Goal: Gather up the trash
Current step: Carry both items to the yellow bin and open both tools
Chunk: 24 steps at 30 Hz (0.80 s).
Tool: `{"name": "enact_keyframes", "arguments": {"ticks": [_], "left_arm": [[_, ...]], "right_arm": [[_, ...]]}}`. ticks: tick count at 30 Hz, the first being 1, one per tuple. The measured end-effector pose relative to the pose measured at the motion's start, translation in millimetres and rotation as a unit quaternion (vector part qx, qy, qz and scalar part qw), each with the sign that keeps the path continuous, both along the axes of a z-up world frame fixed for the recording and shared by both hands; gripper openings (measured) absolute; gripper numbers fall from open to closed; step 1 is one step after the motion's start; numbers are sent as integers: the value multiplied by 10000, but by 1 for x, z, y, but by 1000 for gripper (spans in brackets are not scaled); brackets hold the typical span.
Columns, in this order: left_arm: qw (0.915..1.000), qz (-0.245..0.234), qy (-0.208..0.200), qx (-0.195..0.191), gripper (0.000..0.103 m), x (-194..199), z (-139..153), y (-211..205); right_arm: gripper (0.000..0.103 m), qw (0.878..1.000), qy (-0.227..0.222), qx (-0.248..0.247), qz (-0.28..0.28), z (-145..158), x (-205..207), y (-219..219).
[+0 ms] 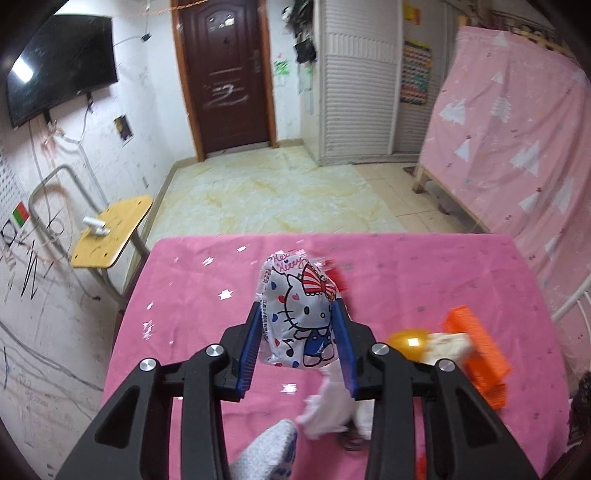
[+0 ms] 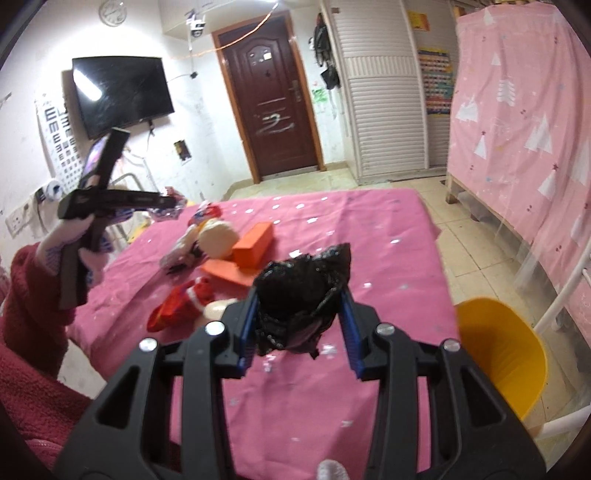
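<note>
Above the pink tabletop (image 1: 207, 280), left tool (image 1: 299, 314) grips a wrapper (image 1: 295, 314); right tool (image 2: 299, 299) pinches a black bag (image 2: 303, 291), whose thin film could slip free.

A lived-in home, most likely a bedroom or family room, is shown. A dark wooden door (image 2: 275, 107) is set in scribbled white walls, beside a white louvred wardrobe (image 2: 384, 99). A flat television (image 2: 122, 94) is mounted on the wall, with an eye chart (image 2: 62, 147) hung next to it and a round clock (image 2: 113, 12) above. A bed frame is draped in a pink tree-patterned curtain (image 2: 517, 122). The floor (image 1: 266, 192) is tiled, and the desk (image 2: 369, 236) is covered with a pink starred cloth.
</note>
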<state>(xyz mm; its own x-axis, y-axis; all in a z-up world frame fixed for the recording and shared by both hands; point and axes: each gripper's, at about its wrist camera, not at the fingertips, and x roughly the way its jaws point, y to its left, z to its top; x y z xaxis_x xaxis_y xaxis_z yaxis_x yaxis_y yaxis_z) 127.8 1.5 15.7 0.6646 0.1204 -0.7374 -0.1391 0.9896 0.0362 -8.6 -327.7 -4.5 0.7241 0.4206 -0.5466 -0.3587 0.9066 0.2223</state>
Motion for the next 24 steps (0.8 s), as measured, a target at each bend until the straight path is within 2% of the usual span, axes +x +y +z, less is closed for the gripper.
{"name": "enact_keyframes", "arguments": {"ticks": [11, 15, 19, 24], "left_arm": [[9957, -873, -317, -10, 30, -15, 35, -93], [9931, -1106, -383, -63, 30, -22, 40, -124], [9895, -1398, -366, -71, 30, -26, 42, -161], [9824, -1842, -305, -95, 30, -32, 41, -209]], "right_arm": [[38, 9967, -114, 162, -786, -1, 1, -67], [38, 9925, -66, 282, -1186, -10, 4, -94], [38, 9869, -100, 202, -1598, -18, 12, -116], [38, 9818, -74, 209, -1885, -29, 21, -133]]}}
